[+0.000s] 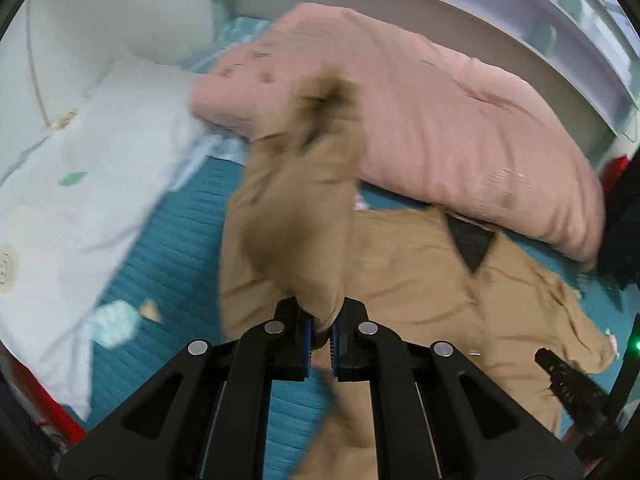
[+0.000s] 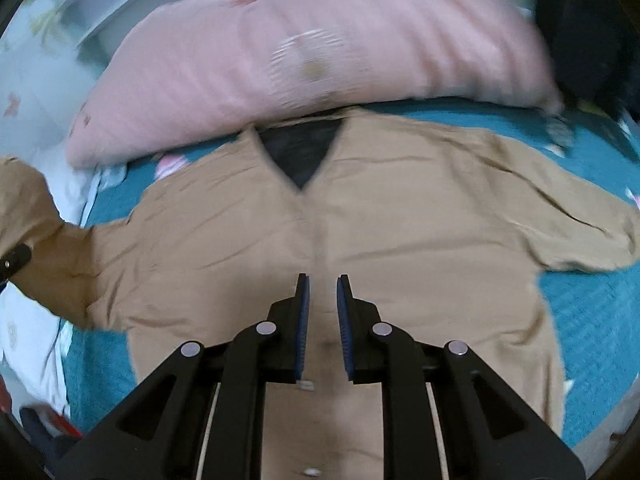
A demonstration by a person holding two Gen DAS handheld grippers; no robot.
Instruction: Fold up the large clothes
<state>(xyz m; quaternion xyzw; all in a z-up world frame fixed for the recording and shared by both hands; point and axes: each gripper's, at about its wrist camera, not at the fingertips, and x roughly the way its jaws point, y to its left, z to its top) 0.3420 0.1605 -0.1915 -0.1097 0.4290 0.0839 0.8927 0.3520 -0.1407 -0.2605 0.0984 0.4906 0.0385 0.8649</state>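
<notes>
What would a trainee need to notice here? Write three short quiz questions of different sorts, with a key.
1. True or false: the left gripper is shut on a sleeve of the tan button-front shirt.
2. Which does the right gripper hold? A sleeve; B collar; C nothing.
3. What lies beyond the shirt's collar on the teal quilted bedspread?

Key: 1 true. 2 C; its fingers stand slightly apart. 3 The pink padded quilt.

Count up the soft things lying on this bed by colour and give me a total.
Tan: 1, the shirt
Pink: 1, the quilt
White: 1, the pillow
Total: 3, all lying on the teal bedspread.
</notes>
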